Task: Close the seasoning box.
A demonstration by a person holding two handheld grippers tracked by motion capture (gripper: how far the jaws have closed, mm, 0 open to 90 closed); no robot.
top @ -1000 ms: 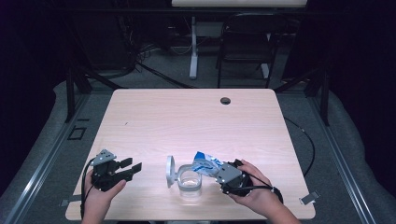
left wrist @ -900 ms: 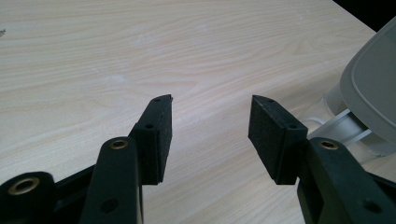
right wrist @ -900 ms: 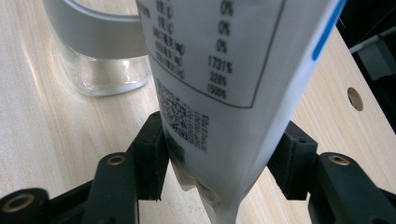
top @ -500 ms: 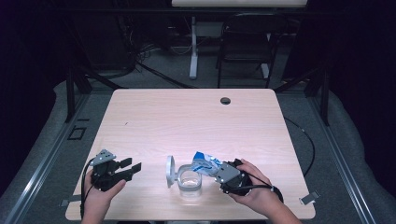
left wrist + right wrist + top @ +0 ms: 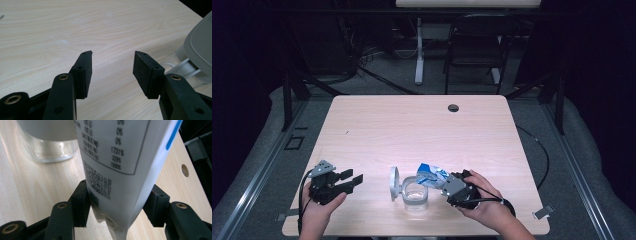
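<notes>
Packet point(image 5: 433, 175) and grippers unmoved since.

light wood table point(image 5: 412, 130); glass jar point(image 5: 416, 194) standing near front edge.

A jar point(image 5: 415, 192) stands near the table's point(image 5: 422, 125) front edge, its lid point(image 5: 394, 183) upright at its left. A packet point(image 5: 432, 175) hangs over the jar's right rim, between the right gripper's point(image 5: 447, 184) jaws. The left gripper point(image 5: 353, 181) lies well left of the lid.
</notes>
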